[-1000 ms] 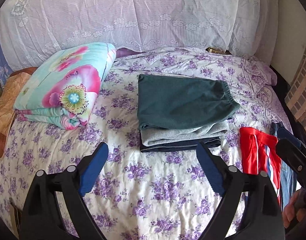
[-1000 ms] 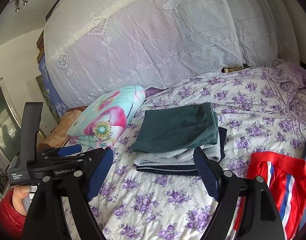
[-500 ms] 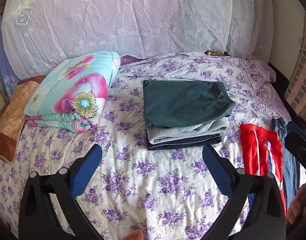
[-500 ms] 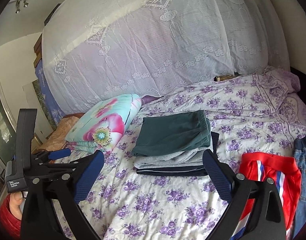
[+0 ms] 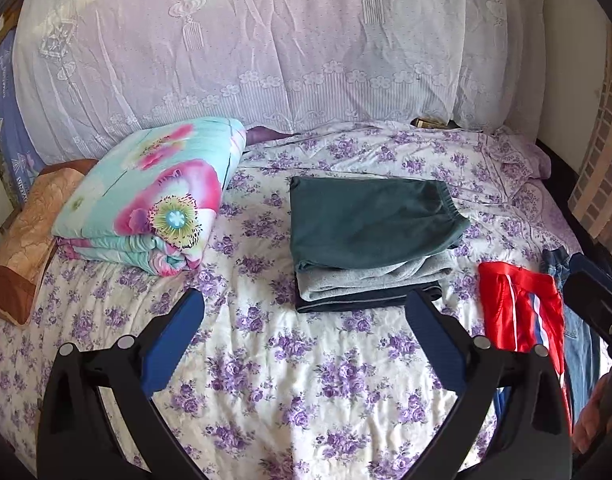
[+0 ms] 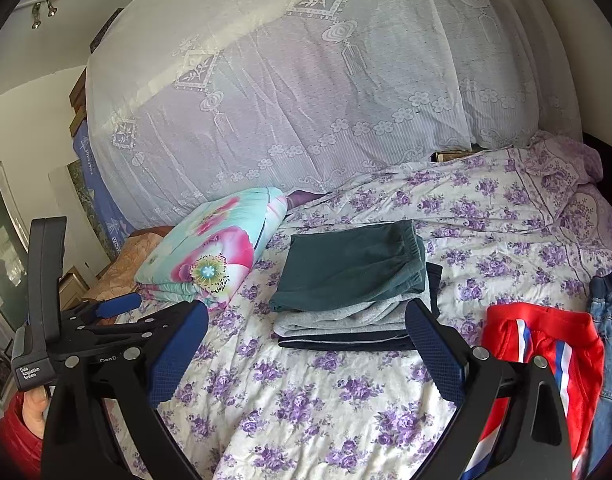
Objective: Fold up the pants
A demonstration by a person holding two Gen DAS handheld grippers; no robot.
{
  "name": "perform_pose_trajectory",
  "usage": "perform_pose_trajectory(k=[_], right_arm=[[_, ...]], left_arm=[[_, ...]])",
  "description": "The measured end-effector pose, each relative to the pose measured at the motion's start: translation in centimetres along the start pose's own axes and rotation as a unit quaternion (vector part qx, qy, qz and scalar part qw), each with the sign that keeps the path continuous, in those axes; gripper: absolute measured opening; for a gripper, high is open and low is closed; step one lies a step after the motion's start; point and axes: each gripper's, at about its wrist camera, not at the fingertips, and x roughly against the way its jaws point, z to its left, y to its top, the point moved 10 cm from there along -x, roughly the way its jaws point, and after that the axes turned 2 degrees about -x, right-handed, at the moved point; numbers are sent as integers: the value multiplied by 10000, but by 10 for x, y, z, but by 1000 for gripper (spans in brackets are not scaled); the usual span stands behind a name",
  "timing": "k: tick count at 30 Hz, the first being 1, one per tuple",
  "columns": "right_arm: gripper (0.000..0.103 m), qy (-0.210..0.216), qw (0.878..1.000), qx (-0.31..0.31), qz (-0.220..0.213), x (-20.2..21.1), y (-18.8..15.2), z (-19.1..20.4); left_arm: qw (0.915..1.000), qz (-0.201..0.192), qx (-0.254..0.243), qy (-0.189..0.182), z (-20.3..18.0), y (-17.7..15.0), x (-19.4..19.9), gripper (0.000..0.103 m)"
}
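A stack of folded pants lies mid-bed: dark green (image 5: 366,220) on top, grey (image 5: 370,278) under it, navy (image 5: 362,304) at the bottom; the green pair also shows in the right wrist view (image 6: 350,268). Unfolded red pants with white and blue stripes (image 5: 518,308) (image 6: 546,344) and blue jeans (image 6: 610,320) lie at the right edge. My left gripper (image 5: 304,320) is open and empty, above the sheet in front of the stack. My right gripper (image 6: 306,328) is open and empty, also short of the stack.
A folded floral quilt (image 5: 154,200) sits left of the stack, with a brown pillow (image 5: 22,240) beyond it. A lace curtain (image 5: 286,48) hangs behind the bed. The floral sheet (image 5: 306,380) covers the bed. The left gripper's body (image 6: 46,320) shows at left in the right wrist view.
Both grippers have pulled back and up from the stack, so it looks smaller and farther. Both jaws have spread a little wider. The clothes have not moved.
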Motion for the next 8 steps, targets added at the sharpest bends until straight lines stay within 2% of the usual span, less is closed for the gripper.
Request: perform_pose_trajectory(k=[3,8], right_arm=[[99,-6,10000,-19,5,0,0,0],[99,-23,10000,-26,2,0,0,0]], left_arm=[[9999,96,-20,122,1,0,-2,98],[9998,202,69,51,2,-4,-6,98]])
